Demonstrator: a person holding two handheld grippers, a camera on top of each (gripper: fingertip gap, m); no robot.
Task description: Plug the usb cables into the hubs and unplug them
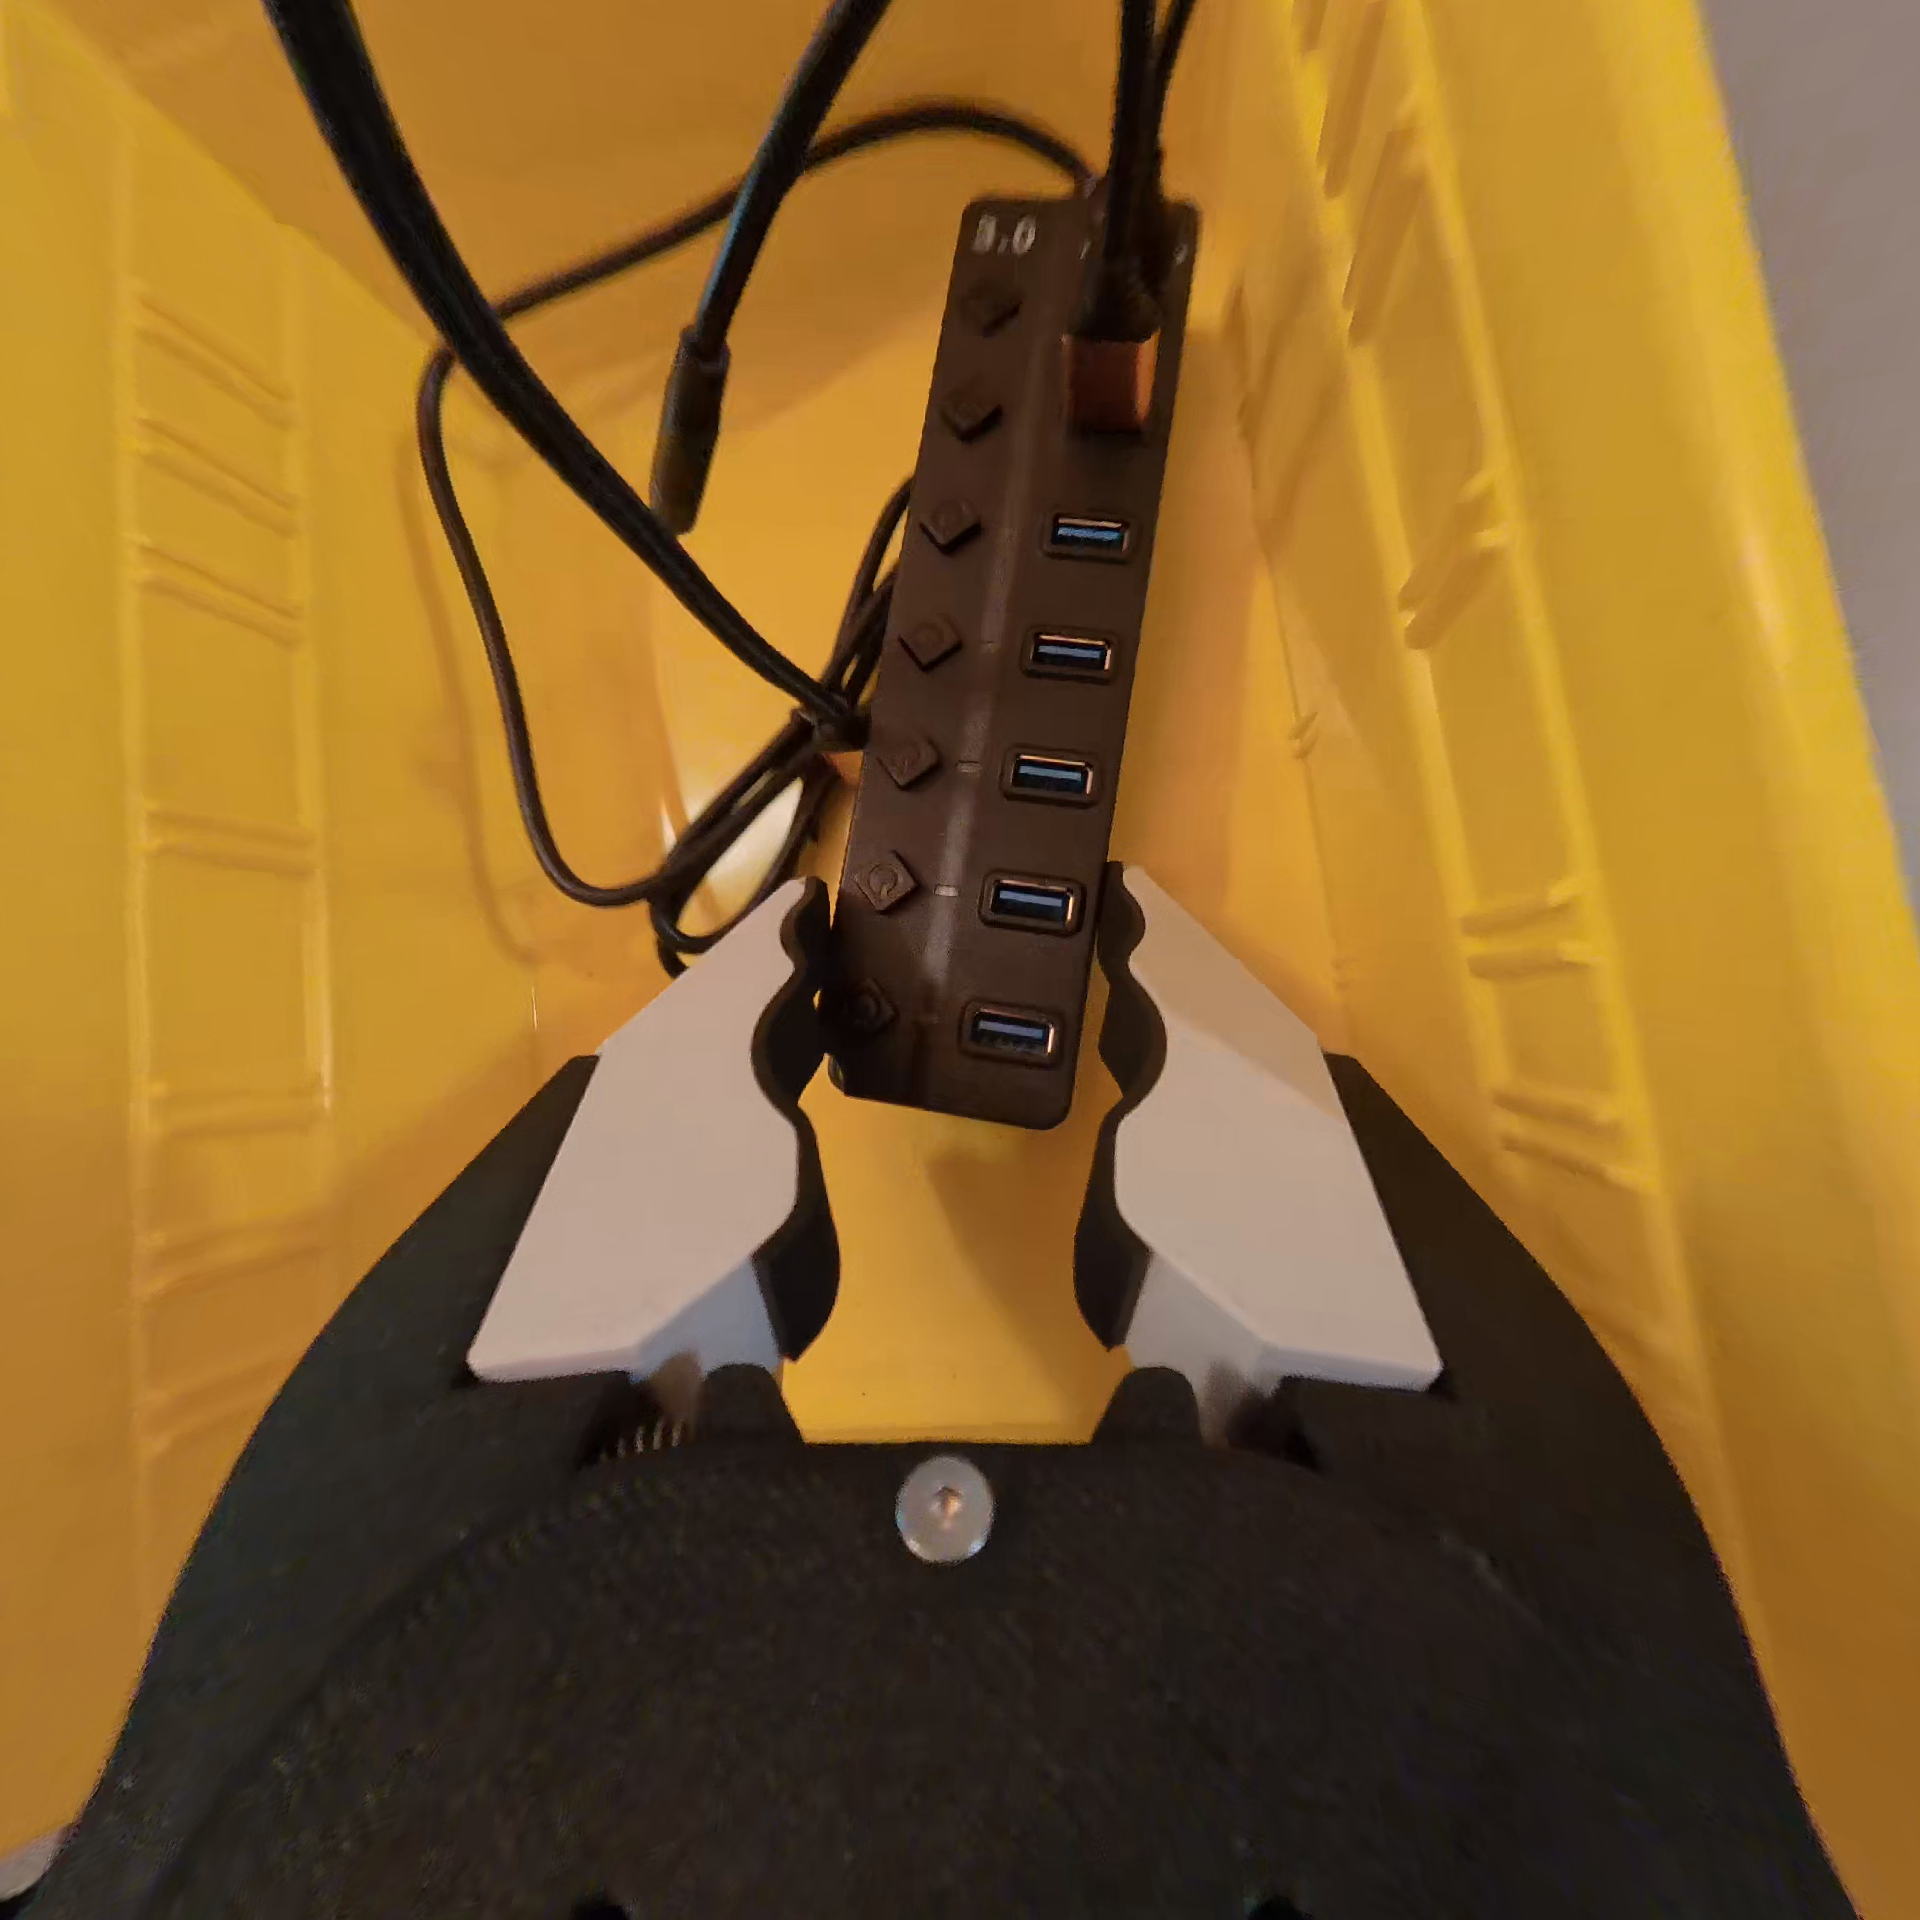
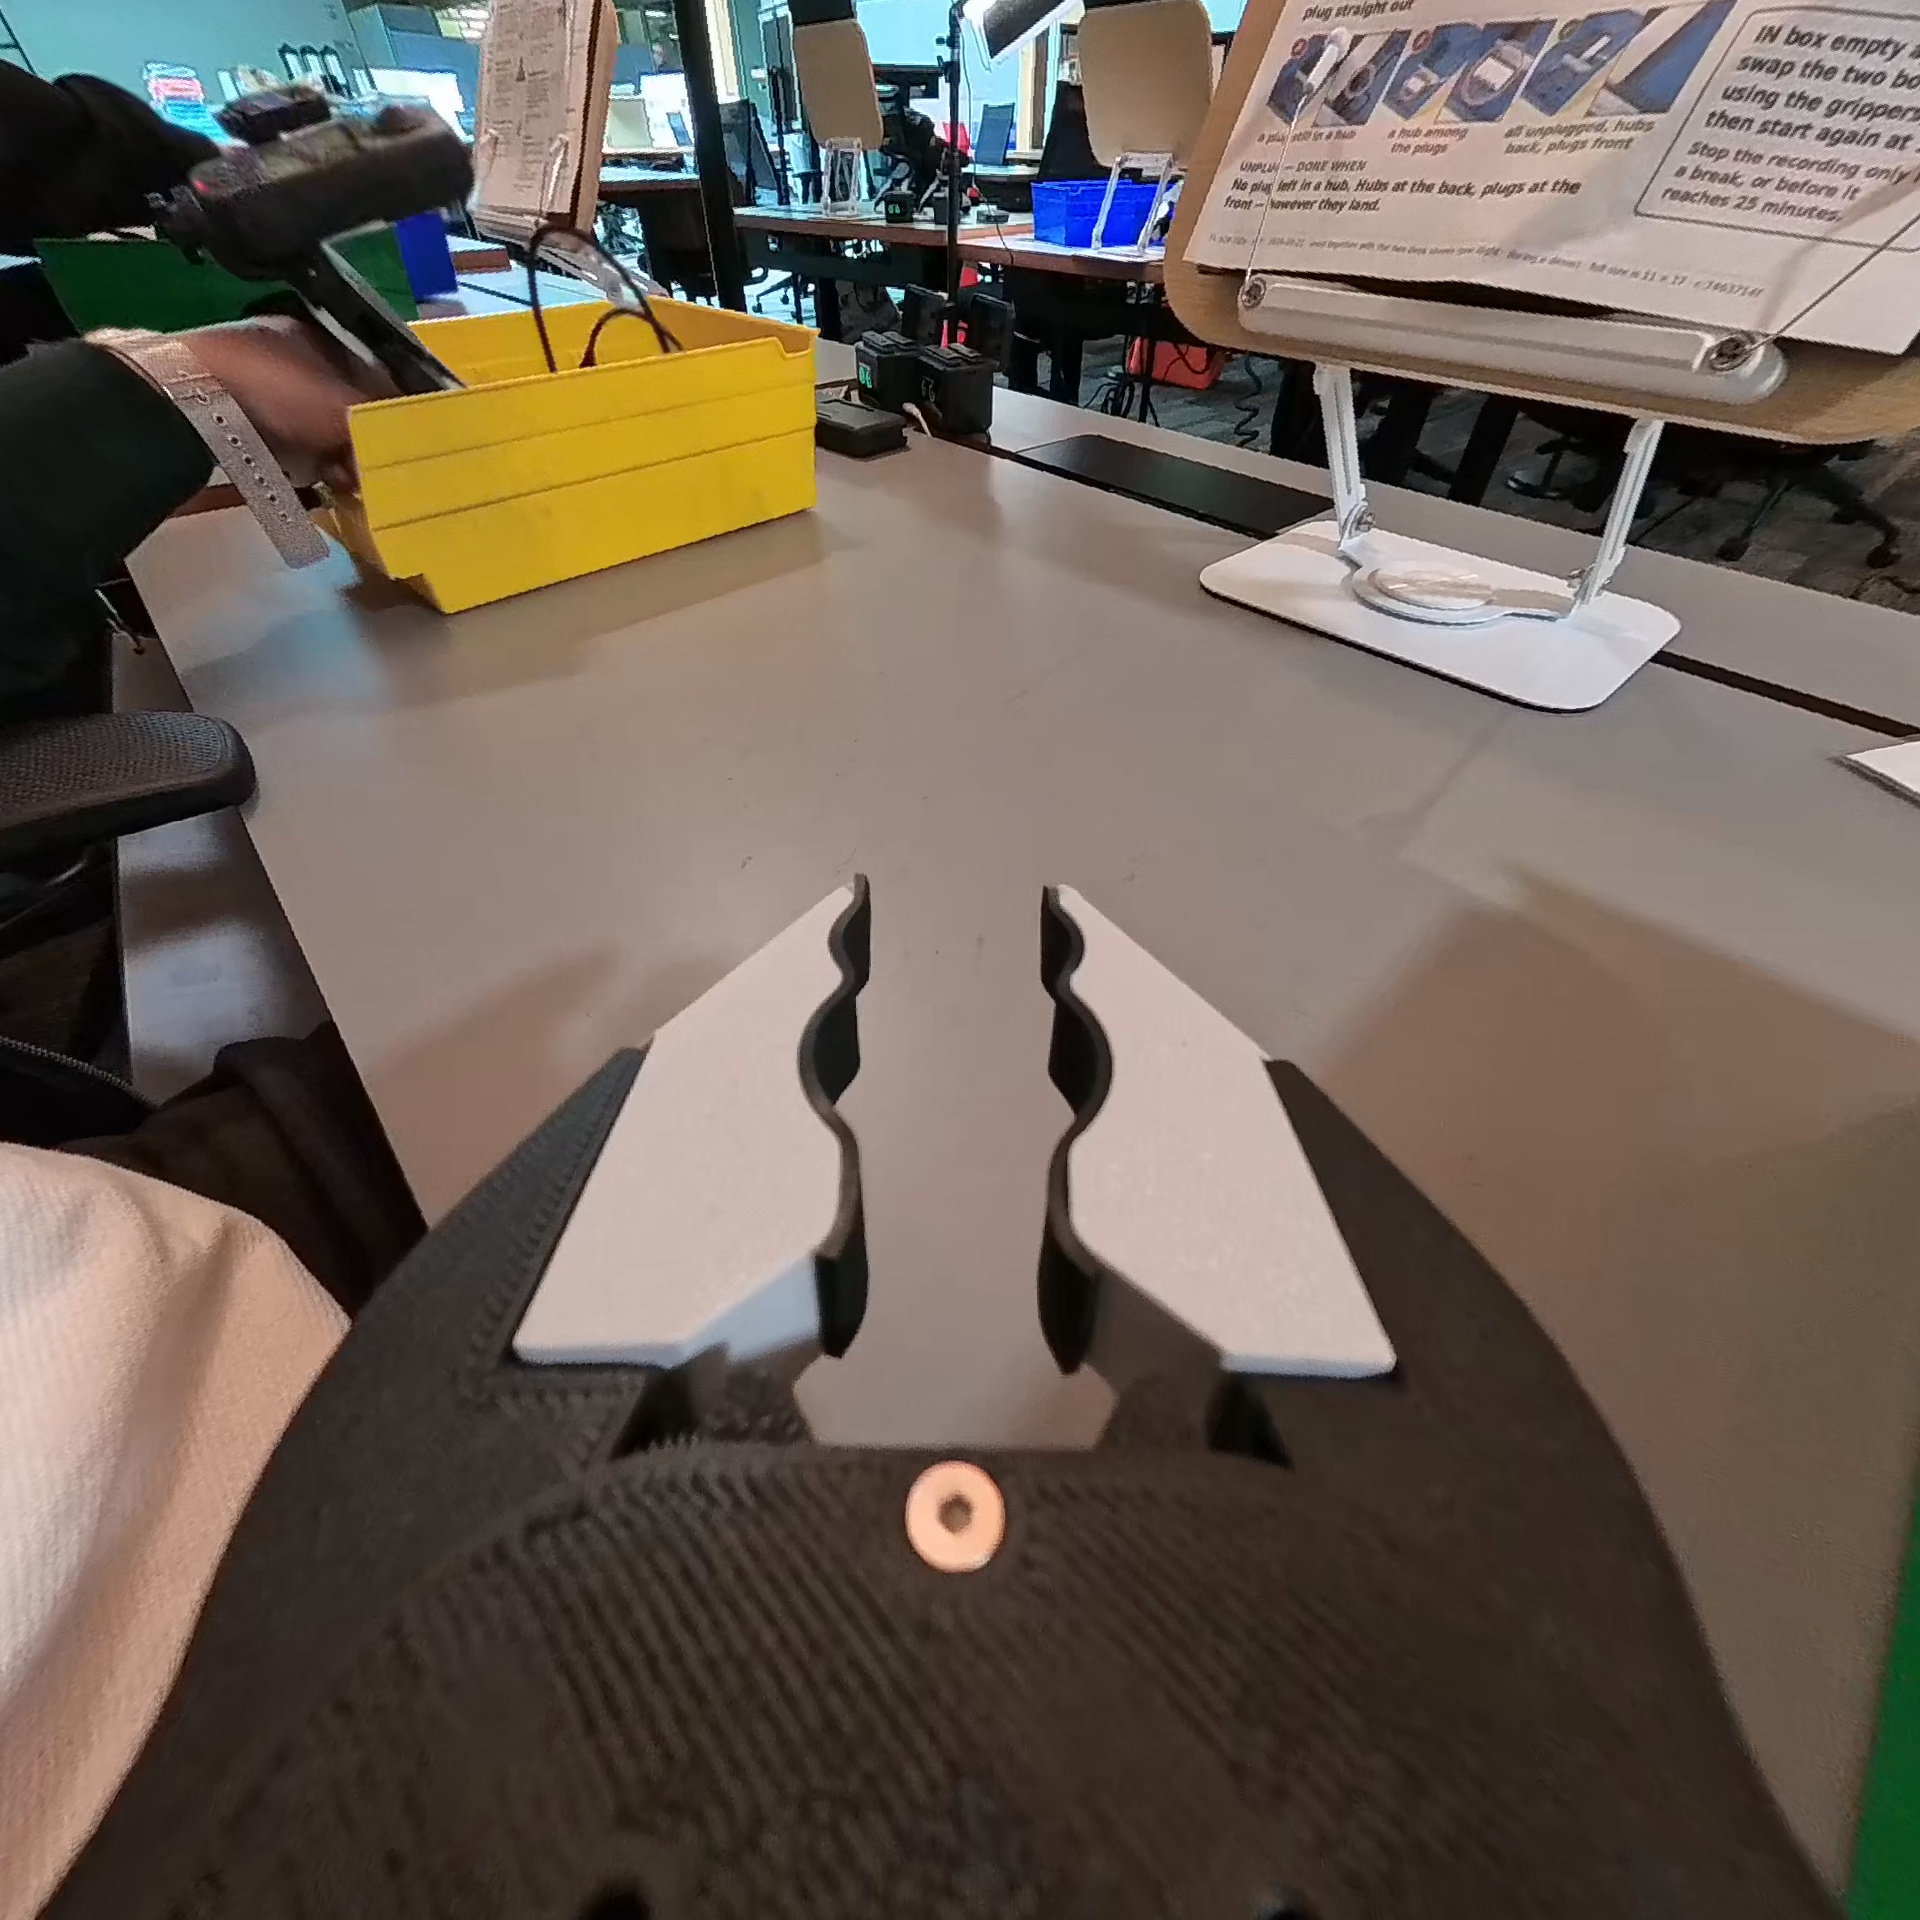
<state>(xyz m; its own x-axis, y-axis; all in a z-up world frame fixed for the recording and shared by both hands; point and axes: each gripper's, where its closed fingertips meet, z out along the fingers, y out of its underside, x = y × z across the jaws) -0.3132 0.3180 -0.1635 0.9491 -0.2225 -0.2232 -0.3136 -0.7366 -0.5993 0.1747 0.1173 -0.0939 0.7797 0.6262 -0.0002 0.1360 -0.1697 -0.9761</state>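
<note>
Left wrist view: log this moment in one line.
left hand-held gripper: closed on USB hub | hub: in yellow bin, one plug inserted | right hand-held gripper: open, empty, over table

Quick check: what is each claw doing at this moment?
Left claw: closed on the near end of the black USB hub inside the yellow bin.
Right claw: open, empty, above the grey table.
</note>
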